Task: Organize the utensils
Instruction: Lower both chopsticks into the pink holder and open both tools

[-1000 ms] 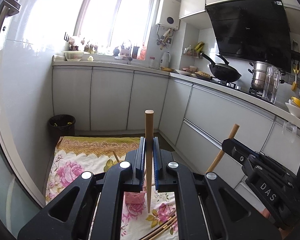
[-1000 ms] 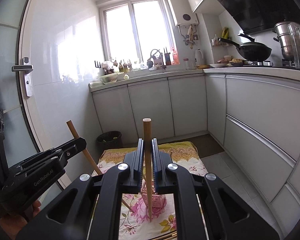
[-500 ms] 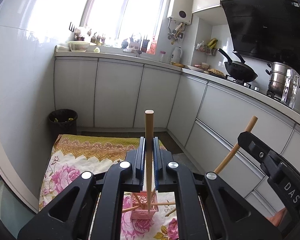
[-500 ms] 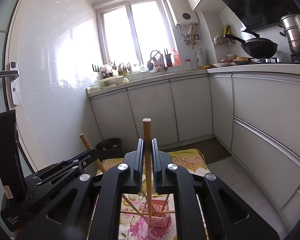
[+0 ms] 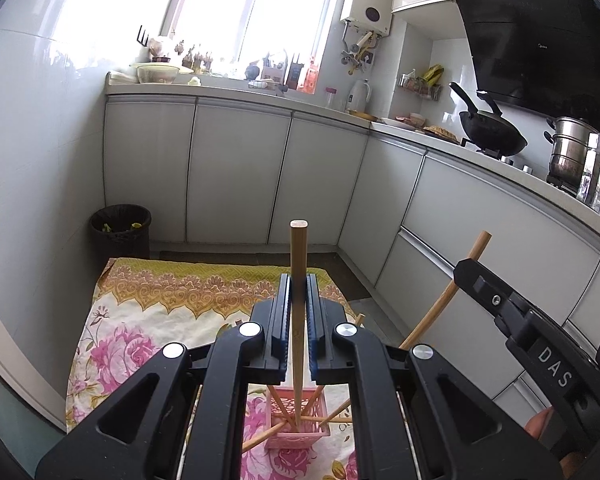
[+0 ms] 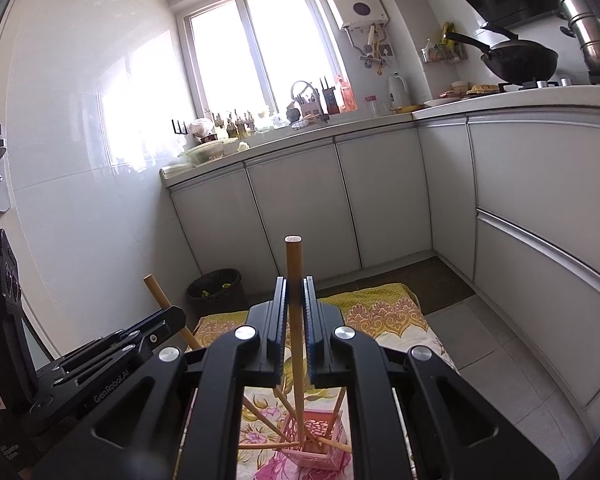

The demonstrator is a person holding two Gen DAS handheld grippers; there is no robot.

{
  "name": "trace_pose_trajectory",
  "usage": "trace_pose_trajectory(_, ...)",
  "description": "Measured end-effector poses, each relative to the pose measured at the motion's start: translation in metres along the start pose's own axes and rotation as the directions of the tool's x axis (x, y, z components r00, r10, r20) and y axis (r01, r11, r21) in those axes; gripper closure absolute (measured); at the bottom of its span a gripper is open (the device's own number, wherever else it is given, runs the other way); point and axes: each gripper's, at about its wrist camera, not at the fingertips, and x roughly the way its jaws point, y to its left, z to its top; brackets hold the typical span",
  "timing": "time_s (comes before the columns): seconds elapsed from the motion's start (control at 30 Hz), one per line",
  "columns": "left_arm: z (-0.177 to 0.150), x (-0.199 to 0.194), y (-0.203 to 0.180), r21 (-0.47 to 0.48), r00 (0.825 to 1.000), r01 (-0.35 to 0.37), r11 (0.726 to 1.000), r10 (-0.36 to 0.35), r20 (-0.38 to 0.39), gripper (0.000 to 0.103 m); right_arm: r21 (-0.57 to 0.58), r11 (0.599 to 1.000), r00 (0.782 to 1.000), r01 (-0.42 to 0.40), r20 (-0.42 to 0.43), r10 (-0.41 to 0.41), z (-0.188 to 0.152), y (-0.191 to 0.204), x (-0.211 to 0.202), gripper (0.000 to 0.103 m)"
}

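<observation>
- Left gripper [image 5: 299, 294]: jaws closed on a chopstick [image 5: 299, 280], which stands upright between the blue pads.
- The chopstick's blunt end rises above the fingertips. Its thin end points down into the pink basket [image 5: 300, 436].
- Right gripper [image 6: 295, 296]: jaws clamped on a second chopstick [image 6: 293, 280], also held upright. Its lower end reaches down into the same basket [image 6: 320, 446].
- In the left view, the right gripper [image 5: 512, 312] appears at the right edge, with its chopstick [image 5: 456, 292] slanting up past the finger.
- In the right view, the left gripper [image 6: 140, 340] appears at the lower left, with its chopstick [image 6: 166, 308] slanting up behind the finger.
- The basket is a small perforated pink box. It sits on a floral cloth [image 5: 120, 320] spread on the floor.
- Several chopsticks [image 6: 260, 412] already lie in the basket, leaning outward over its rim at various angles.
- Whether either held chopstick touches the basket bottom cannot be determined.
- Beyond the cloth, a black bin [image 5: 120, 228] stands against the white cabinets [image 5: 236, 168].
- A wok [image 5: 492, 136] and a steel pot [image 5: 572, 152] sit on the counter at the right.
</observation>
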Motion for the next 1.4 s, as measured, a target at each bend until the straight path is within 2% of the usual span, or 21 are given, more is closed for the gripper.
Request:
trace_pose_trajectory(0.27, -0.007, 0.020, 0.001, -0.008, 0.999, 0.012, 1.000, -0.012, -0.047, 0.096, 0.009, 1.000, 1.000, 0.005, -0.008, -0.005, -0.007, -0.002, 0.009, 0.095)
trace_pose_trajectory(0.33, -0.009, 0.023, 0.003, -0.025, 0.998, 0.010, 1.000, -0.012, -0.064, 0.092, 0.013, 1.000, 1.000, 0.007, -0.013, -0.007, -0.009, -0.002, 0.010, 0.095)
trace_pose_trajectory(0.47, -0.007, 0.016, 0.007, -0.042, 0.999, 0.022, 0.999, -0.024, -0.047, 0.080, 0.014, 1.000, 1.000, 0.007, -0.012, -0.007, -0.007, -0.001, 0.011, 0.095)
trace_pose_trajectory(0.8, -0.001, -0.011, 0.009, -0.042, 1.000, -0.013, 0.999, 0.014, 0.024, 0.080, -0.005, 1.000, 0.999, 0.018, -0.038, -0.018, -0.013, 0.007, 0.024, 0.093)
trace_pose_trajectory(0.87, -0.001, -0.013, 0.013, -0.053, 0.999, -0.015, 0.998, 0.017, 0.027, 0.080, -0.017, 0.999, 0.999, 0.028, -0.043, -0.029, -0.015, 0.009, 0.027, 0.076)
trace_pose_trajectory(0.9, -0.001, -0.014, 0.015, -0.057, 0.999, -0.019, 0.998, 0.020, 0.029, 0.080, -0.017, 1.000, 0.999, 0.024, -0.045, -0.025, -0.016, 0.009, 0.027, 0.060)
trace_pose_trajectory(0.93, -0.001, -0.015, 0.017, -0.062, 0.999, -0.023, 0.998, 0.025, 0.031, 0.080, -0.013, 1.000, 0.999, 0.026, -0.039, -0.026, -0.017, 0.009, 0.026, 0.053)
trace_pose_trajectory(1.07, 0.000, -0.019, 0.022, -0.072, 0.999, -0.028, 0.997, 0.030, 0.034, 0.080, 0.001, 0.999, 0.999, 0.032, -0.029, -0.032, -0.016, 0.007, 0.023, 0.052)
trace_pose_trajectory(1.3, -0.002, -0.037, 0.017, -0.061, 0.999, -0.024, 0.998, 0.026, 0.045, 0.078, 0.021, 0.998, 0.998, 0.059, -0.010, -0.059, -0.012, 0.000, 0.008, 0.044)
trace_pose_trajectory(1.37, -0.005, -0.043, 0.013, -0.053, 0.999, -0.025, 0.998, 0.027, 0.041, 0.076, 0.033, 0.997, 0.998, 0.066, 0.000, -0.066, -0.010, -0.004, -0.002, 0.038)
trace_pose_trajectory(1.4, -0.008, -0.047, 0.012, -0.048, 0.999, -0.026, 0.999, 0.028, 0.037, 0.074, 0.041, 0.997, 0.998, 0.070, 0.006, -0.070, -0.011, -0.006, -0.009, 0.031)
